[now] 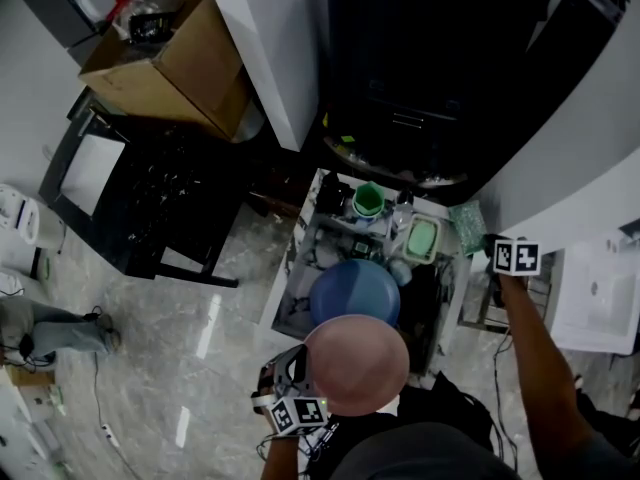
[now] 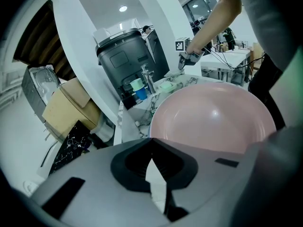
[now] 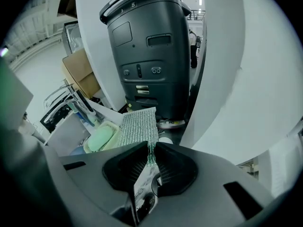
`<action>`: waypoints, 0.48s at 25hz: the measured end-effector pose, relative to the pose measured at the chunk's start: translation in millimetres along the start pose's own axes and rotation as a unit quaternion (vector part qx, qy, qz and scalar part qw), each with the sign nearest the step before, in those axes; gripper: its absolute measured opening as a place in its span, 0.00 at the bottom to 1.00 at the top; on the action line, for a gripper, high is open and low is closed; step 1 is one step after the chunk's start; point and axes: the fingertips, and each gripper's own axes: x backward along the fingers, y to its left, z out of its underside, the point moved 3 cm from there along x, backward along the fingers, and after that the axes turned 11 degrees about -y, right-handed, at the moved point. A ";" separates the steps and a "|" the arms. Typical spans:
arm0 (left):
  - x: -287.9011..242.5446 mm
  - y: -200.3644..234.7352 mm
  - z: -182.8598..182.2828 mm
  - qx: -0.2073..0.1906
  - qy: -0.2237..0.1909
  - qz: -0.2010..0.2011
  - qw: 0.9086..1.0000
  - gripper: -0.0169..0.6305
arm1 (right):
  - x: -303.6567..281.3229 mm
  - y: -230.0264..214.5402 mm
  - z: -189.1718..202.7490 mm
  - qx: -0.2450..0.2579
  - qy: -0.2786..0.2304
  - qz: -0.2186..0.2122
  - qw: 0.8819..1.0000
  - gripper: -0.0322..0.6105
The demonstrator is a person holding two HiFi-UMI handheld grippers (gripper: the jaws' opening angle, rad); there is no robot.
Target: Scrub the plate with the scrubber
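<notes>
Here the plate (image 1: 357, 364) is glossy pink, the scrubber (image 3: 137, 126) glittery green mesh.

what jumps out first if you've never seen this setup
The big pink plate catches the eye first. It is held low in the middle of the head view by the left gripper, just in front of a blue dish. Next is the glittery green scrubber pinched by its edge in the right gripper, off to the right, with a tall dark machine looming behind it.
</notes>
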 end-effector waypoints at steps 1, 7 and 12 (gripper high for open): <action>-0.3 -0.6 0.6 0.000 0.000 0.000 1.000 0.03 | 0.8 0.1 -1.0 0.003 -0.004 0.000 1.000 0.17; -0.9 1.4 -4.0 -0.002 -0.002 0.002 1.000 0.03 | 7.6 3.7 -6.0 0.011 -0.016 -0.004 1.000 0.18; -1.4 0.0 -2.1 -0.006 -0.002 0.004 1.000 0.03 | 12.5 5.0 -7.0 0.018 -0.018 -0.004 1.000 0.18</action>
